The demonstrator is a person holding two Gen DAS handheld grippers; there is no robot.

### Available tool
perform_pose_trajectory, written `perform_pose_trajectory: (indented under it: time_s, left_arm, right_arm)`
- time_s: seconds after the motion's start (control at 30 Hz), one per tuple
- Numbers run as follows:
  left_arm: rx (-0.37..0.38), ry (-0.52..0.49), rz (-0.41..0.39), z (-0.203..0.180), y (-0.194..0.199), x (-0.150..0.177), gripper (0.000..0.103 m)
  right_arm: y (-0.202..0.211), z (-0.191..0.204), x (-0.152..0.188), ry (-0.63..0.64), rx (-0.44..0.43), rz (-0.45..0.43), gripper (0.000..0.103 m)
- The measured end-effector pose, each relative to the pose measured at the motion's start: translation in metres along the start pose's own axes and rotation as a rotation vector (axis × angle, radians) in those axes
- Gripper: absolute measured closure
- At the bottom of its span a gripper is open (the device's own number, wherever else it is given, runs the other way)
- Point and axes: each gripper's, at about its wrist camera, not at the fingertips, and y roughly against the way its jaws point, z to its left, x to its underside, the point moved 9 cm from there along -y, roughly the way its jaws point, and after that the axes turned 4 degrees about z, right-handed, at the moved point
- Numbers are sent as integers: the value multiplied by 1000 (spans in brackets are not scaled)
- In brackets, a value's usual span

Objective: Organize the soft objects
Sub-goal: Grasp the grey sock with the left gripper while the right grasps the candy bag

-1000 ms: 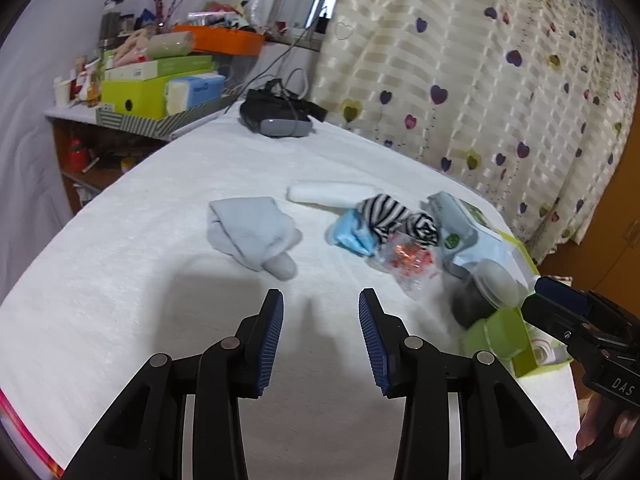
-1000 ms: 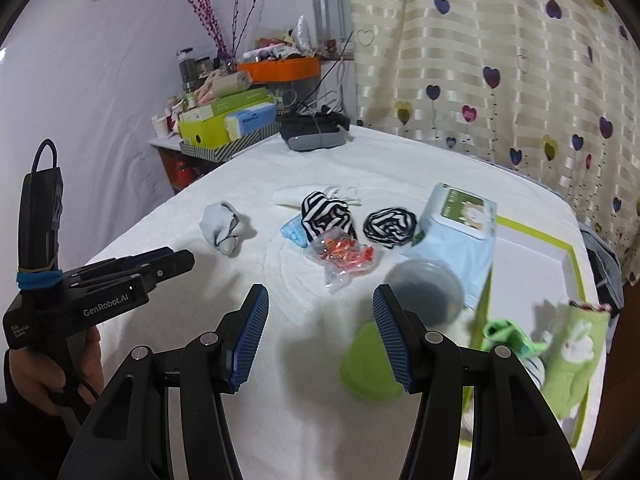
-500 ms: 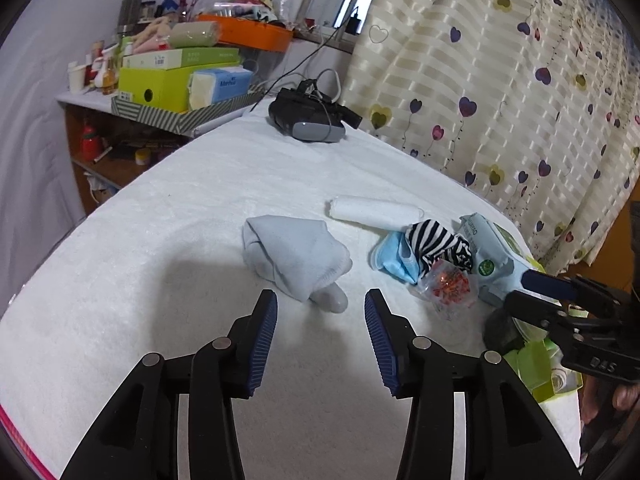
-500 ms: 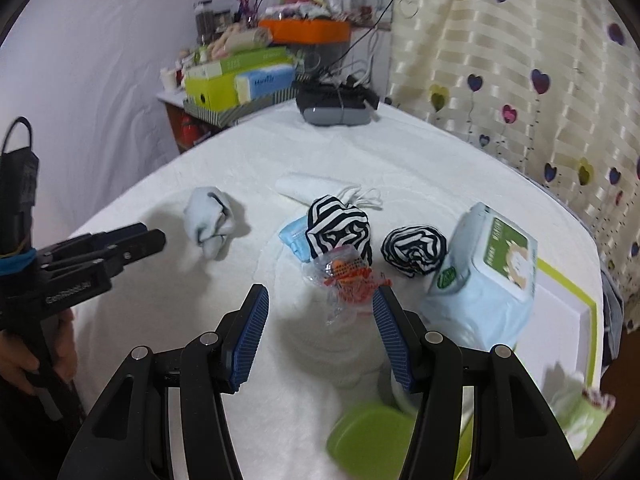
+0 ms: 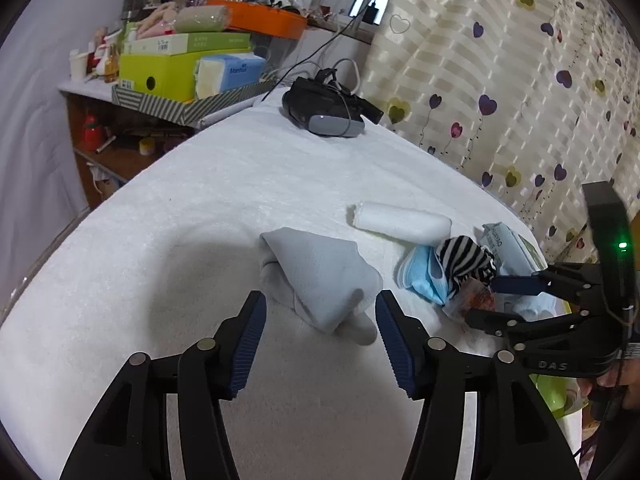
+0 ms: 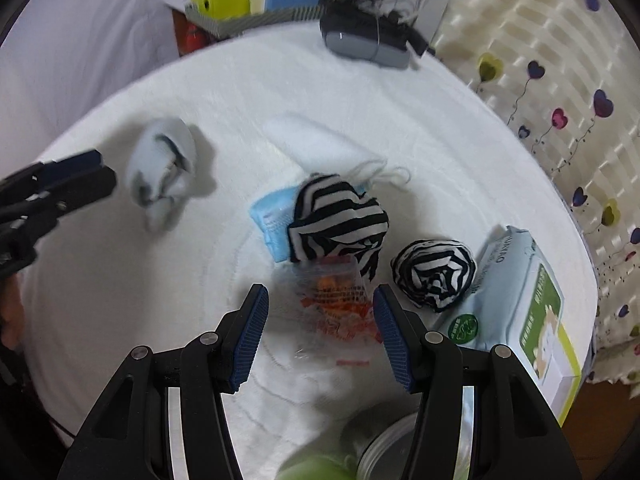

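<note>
A pale grey sock bundle [image 5: 320,276] lies on the white table; my left gripper [image 5: 320,338] is open, its fingertips either side of the bundle's near end. In the right wrist view the bundle [image 6: 164,170] lies at left. My right gripper [image 6: 320,330] is open over a clear packet of orange bits [image 6: 340,304]. Behind it lie a striped sock bundle [image 6: 340,220] on blue face masks [image 6: 268,220], a second striped roll [image 6: 434,276], and a white roll [image 5: 400,222].
A pack of wet wipes [image 6: 520,288] lies at right beside a green-edged tray [image 6: 568,376]. A green lid [image 6: 316,468] and clear jar [image 6: 384,452] sit near me. A headset [image 5: 324,114] and cluttered shelf [image 5: 180,76] stand at the back.
Both grippers have moved forward and down. The left one has closed in on the grey sock bundle; the right one has come over the orange packet. Both stay open.
</note>
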Motion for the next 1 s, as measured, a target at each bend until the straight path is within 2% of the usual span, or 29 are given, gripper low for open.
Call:
perform_pose_trajectory:
  time_s: [0.23, 0.27, 0.37, 0.57, 0.67, 0.73, 0.8, 1.0]
  left_arm:
    - [-7, 26, 51, 0, -25, -5, 42]
    - [-9, 31, 56, 0, -27, -5, 42]
    - [-2, 62, 77, 0, -37, -4, 42]
    - [-15, 79, 74, -2, -48, -5, 42]
    - [-28, 64, 64, -4, -49, -5, 52]
    - [-38, 57, 55, -4, -46, -5, 70]
    - [-33, 44, 44, -6, -42, -5, 81]
    - [-21, -4, -4, -16, -22, 1, 86]
  right_arm:
    - [-18, -5, 1, -1, 9, 53, 48]
    - [-19, -5, 2, 2, 9, 52, 56]
    - [-21, -6, 2, 11, 22, 48, 65]
    - [-16, -4, 4, 27, 26, 29, 74]
    - [-11, -5, 3, 15, 18, 7, 75]
    - [-4, -5, 4, 6, 13, -11, 75]
    - [4, -4, 5, -6, 7, -36, 75]
    - [27, -1, 12, -40, -12, -102, 75]
